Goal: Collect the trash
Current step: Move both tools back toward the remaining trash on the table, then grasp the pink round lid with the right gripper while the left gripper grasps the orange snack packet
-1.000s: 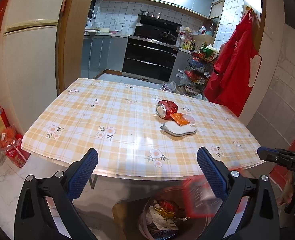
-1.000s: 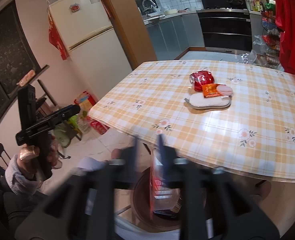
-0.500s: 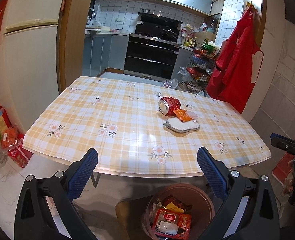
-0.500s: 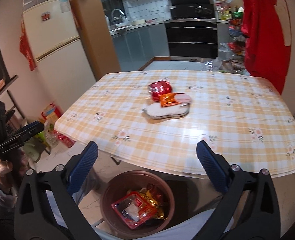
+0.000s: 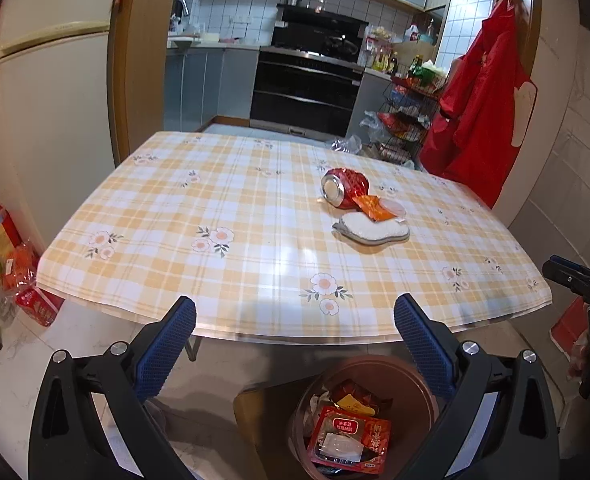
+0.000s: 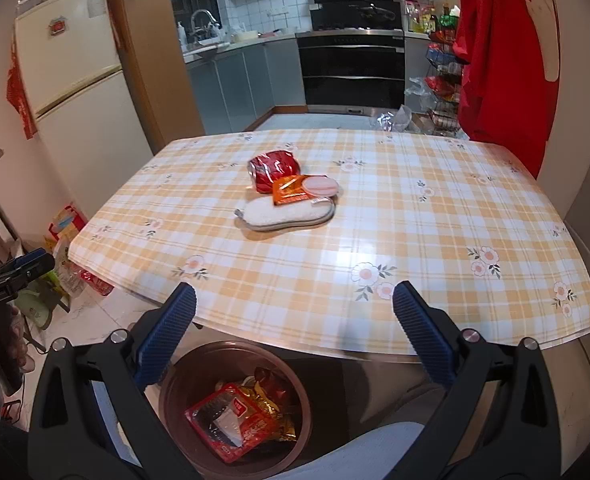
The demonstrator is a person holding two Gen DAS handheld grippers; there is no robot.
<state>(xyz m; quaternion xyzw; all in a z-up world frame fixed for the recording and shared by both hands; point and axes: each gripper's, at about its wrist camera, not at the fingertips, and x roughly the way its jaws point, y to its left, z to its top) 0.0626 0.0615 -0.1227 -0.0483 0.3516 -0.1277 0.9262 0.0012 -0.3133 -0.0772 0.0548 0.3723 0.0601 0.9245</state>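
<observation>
A brown bin [image 6: 175,392] stands on the floor under the table's near edge, with a red snack packet [image 6: 231,420] lying on top of other wrappers. In the left wrist view the same bin [image 5: 415,372] holds that packet [image 5: 351,436]. On the checked table lie a crushed red can [image 6: 273,168], an orange sachet [image 6: 291,192], a pink round lid [image 6: 321,186] and a white insole-shaped pad [image 6: 287,214]. My right gripper [image 6: 294,338] is open and empty above the bin. My left gripper [image 5: 295,350] is open and empty too, short of the table edge.
The table [image 6: 415,240] juts over part of the bin. A fridge [image 6: 79,92] stands left, with bags on the floor [image 5: 11,272] beside it. Red aprons [image 5: 483,120] hang at right by a wire rack [image 5: 407,120]. A kitchen lies beyond.
My right gripper was shut on the red packet over the bin, then opened; the packet now lies in the bin. Both views shifted slightly, with the table drawing nearer.
</observation>
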